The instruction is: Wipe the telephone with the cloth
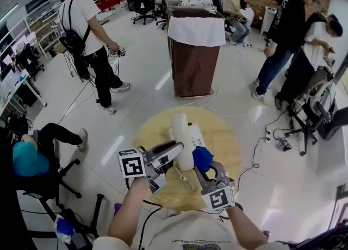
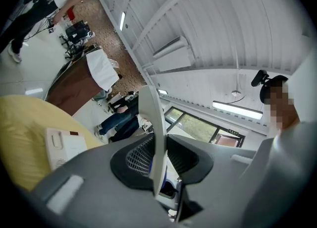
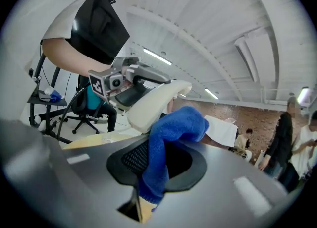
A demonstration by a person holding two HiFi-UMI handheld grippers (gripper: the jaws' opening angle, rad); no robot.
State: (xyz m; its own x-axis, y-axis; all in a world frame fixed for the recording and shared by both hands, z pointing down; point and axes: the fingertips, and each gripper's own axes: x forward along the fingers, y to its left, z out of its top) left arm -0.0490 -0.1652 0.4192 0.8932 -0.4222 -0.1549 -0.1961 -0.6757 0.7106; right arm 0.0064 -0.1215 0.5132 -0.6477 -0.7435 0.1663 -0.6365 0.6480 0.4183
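Presently, item one: left gripper (image 1: 175, 151), at 7 o'clock of the head view, marker cube toward the person, jaws closed on the handset (image 1: 181, 139) of a white telephone; the left gripper view shows the handset edge-on, clamped between both pads and rising past them toward 12 o'clock. Item two: handset, cream-white, long and curved, held off the table (image 1: 228, 135) and lying roughly along the 12-to-6 line in the head view. Item three: telephone base (image 1: 197, 133), white, resting on the table just at 3 o'clock of the handset; in the left gripper view it lies at 9 o'clock, flat on the yellow top. Item four: right gripper (image 1: 204, 168), at 5 o'clock of the head view, jaws clamped on a blue cloth (image 1: 202, 157); the right gripper view shows the cloth pinched between the pads, its bunched upper end folding over toward 1 o'clock and lying against the lower end of the handset, though firm contact cannot be told. Item five: table, round, pale yellow, at 6 o'clock of the floor space. Item six: brown lectern (image 1: 191, 67) draped in white sheeting, at 12 o'clock of the table, well apart. Item seven: persons, one standing with a dark backpack (image 1: 73, 39) at 10 o'clock, two standing at 2 o'clock, one seated in a teal top (image 1: 28, 159) at 9 o'clock
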